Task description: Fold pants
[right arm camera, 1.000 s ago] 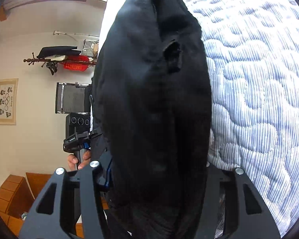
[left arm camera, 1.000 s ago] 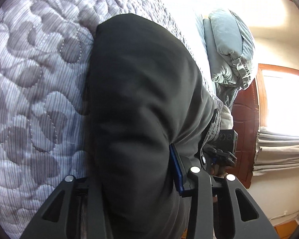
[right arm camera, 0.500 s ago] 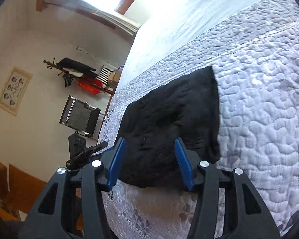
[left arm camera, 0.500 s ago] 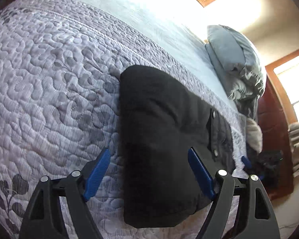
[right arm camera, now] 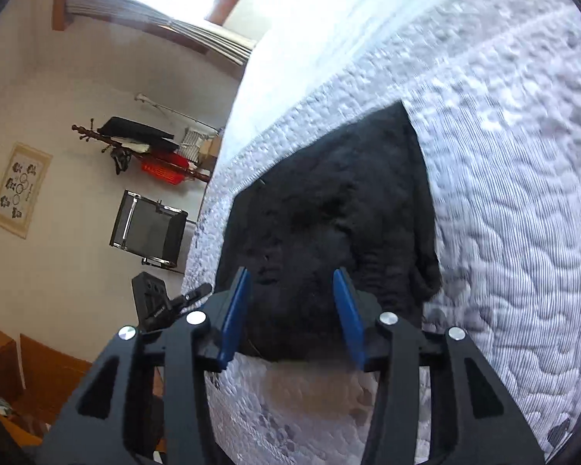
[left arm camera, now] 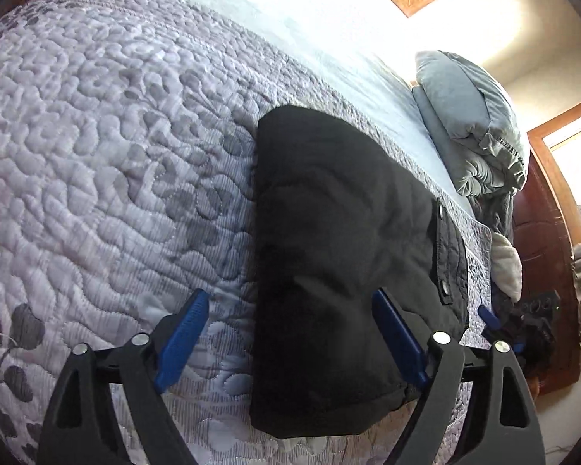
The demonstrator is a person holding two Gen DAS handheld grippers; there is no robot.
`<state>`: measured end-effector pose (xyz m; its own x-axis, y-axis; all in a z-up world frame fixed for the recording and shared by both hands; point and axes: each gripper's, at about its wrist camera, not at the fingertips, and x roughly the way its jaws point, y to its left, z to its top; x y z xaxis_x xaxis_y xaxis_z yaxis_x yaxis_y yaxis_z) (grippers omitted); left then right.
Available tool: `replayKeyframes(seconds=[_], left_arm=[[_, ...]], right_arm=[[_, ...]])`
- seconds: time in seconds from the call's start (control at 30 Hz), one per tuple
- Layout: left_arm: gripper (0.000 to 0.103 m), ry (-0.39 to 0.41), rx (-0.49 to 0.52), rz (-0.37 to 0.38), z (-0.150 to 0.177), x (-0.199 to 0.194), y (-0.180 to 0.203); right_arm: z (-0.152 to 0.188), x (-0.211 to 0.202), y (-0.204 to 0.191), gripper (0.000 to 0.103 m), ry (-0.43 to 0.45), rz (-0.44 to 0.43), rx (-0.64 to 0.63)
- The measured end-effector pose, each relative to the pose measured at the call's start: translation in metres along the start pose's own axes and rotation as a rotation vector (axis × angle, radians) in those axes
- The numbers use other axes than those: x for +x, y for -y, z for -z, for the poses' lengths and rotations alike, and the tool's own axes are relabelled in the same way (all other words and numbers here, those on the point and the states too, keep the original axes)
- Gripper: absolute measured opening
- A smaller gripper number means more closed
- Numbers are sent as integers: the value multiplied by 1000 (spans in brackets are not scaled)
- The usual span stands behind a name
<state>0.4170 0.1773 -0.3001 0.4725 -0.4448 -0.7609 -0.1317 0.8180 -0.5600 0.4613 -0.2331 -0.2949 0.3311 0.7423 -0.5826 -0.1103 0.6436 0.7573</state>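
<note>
One pair of black pants (left arm camera: pixel 341 263) is lying folded into a compact block on the quilted bedspread (left arm camera: pixel 97 162), near the bed's edge. Two grippers are hovering above it: the left gripper (left arm camera: pixel 290 341) is spreading its two blue pads wide, still opening and gripping nothing, while the right gripper (right arm camera: pixel 294 310) is holding its two pads apart with nothing pinched between them. One stack of grey bedding (left arm camera: pixel 472 124) is sitting farther up the bed.

The folded pants (left arm camera: pixel 341 271) lie on the quilt (left arm camera: pixel 116 162), with pillows (left arm camera: pixel 468 124) behind them.
</note>
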Motion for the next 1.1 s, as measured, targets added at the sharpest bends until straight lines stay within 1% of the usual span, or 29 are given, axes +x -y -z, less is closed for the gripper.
replayKeyframes(seconds=[0.03,0.1,0.13,0.2,0.27,0.3,0.37,0.4,0.43,0.47,0.5,0.57,0.6,0.63,0.67,0.7,0.77,0.8,0.87,0.97,1.07,1.1], left_arm=[[90,18,14,-18,-2,-4,3],[91,32,15,-29,-10,-6,6],[91,31,11,-34,-14,-4,7],[91,25,5,-51,-22,1,10],[91,11,-3,-62,-27,8,13],[91,16,0,-69,-27,10,14],[91,35,15,-103,-26,11,18],[91,55,23,-120,-25,9,20],[91,87,35,-141,-22,3,22],[91,130,59,-171,-18,-6,27],[91,187,107,-200,-12,-18,35],[91,277,209,-259,3,-45,56],[94,309,245,-289,11,-59,67],[97,334,277,-319,21,-75,80],[99,343,305,-341,29,-89,92],[99,344,338,-350,42,-106,106],[99,352,398,-359,69,-135,129],[99,360,421,-367,85,-151,140],[99,380,438,-378,115,-180,158],[99,408,412,-386,155,-224,175],[99,402,370,-385,191,-262,188],[99,403,361,-374,203,-273,190]], right_arm=[[-14,3,-12,57,30,13,-5],[-34,14,-18,58,56,46,2],[-45,24,-14,58,63,60,26],[-64,45,0,58,62,75,81],[-77,67,18,56,55,114,121],[-79,74,30,53,48,136,138],[-78,86,43,52,32,164,149],[-75,85,44,52,38,161,143],[-71,82,42,55,45,137,137],[-67,76,36,56,51,115,128],[-64,69,26,58,63,120,111],[-44,42,2,67,106,132,54],[-32,28,-14,79,125,151,15],[-15,11,-32,86,148,208,-32],[3,-6,-51,88,172,265,-81],[21,-19,-68,91,191,301,-128],[65,-50,-107,94,227,355,-216],[88,-64,-125,98,244,382,-251],[130,-89,-153,99,290,435,-301],[184,-119,-188,100,327,528,-338],[230,-145,-219,100,337,571,-364],[245,-152,-229,100,341,581,-372]])
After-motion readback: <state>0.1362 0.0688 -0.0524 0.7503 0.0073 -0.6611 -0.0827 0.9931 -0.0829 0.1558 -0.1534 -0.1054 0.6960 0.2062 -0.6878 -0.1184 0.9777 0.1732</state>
